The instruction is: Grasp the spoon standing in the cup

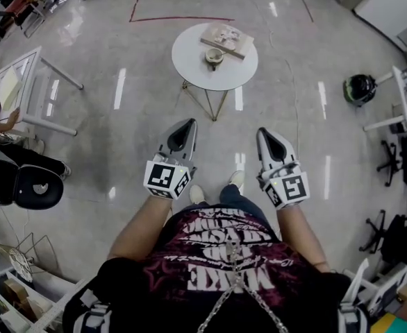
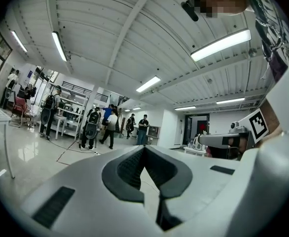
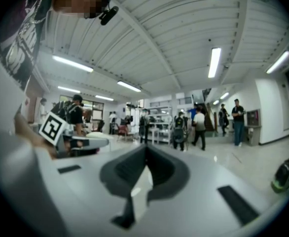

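On the round white table [image 1: 189, 71] ahead, the spoon [image 1: 213, 55] stands in the cup [image 1: 214, 61], well apart from the left gripper [image 1: 184, 130] and the right gripper [image 1: 267, 139], both near the person's body with jaws closed together, holding nothing.

- The cup [image 1: 214, 57] on the round table [image 1: 189, 61] is tiny in the head view; a spoon in it cannot be made out.
- The flat thing [image 1: 228, 40] beside the cup could be a book or a tray; unclear.
- The black chair [image 1: 24, 187] is cut off at the left edge.
- The right gripper [image 3: 145, 154] is blurred in its own view.
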A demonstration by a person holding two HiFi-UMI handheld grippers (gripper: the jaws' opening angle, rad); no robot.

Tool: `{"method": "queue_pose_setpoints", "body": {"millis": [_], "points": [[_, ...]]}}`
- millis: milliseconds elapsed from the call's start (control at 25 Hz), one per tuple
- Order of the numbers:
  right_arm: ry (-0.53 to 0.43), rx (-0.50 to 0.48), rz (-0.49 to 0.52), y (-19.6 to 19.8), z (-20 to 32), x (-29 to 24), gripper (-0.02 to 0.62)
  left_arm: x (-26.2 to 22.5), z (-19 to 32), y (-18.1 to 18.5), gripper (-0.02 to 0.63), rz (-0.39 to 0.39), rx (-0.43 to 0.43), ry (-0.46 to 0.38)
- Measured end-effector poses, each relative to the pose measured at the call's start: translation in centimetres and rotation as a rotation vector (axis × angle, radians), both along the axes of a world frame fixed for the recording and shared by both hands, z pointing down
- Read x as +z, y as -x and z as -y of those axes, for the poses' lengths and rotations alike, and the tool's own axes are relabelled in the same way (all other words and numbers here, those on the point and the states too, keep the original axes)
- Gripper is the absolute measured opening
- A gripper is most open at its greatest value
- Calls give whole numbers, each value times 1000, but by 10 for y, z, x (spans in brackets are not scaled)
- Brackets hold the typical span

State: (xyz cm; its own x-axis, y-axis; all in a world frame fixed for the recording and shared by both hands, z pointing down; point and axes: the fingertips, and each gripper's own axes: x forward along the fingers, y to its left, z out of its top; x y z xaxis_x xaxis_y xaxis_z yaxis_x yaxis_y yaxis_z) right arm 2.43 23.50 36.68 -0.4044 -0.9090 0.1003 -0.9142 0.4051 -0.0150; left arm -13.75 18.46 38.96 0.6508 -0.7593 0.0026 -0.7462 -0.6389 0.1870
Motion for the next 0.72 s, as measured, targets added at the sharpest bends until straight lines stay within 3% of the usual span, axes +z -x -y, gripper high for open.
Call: {"method": "queue_pose_setpoints", "body": {"millis": [720], "points": [[50,-48,-33,-32,32,17,31,28,32,-15,25,1,-72,61]]}}
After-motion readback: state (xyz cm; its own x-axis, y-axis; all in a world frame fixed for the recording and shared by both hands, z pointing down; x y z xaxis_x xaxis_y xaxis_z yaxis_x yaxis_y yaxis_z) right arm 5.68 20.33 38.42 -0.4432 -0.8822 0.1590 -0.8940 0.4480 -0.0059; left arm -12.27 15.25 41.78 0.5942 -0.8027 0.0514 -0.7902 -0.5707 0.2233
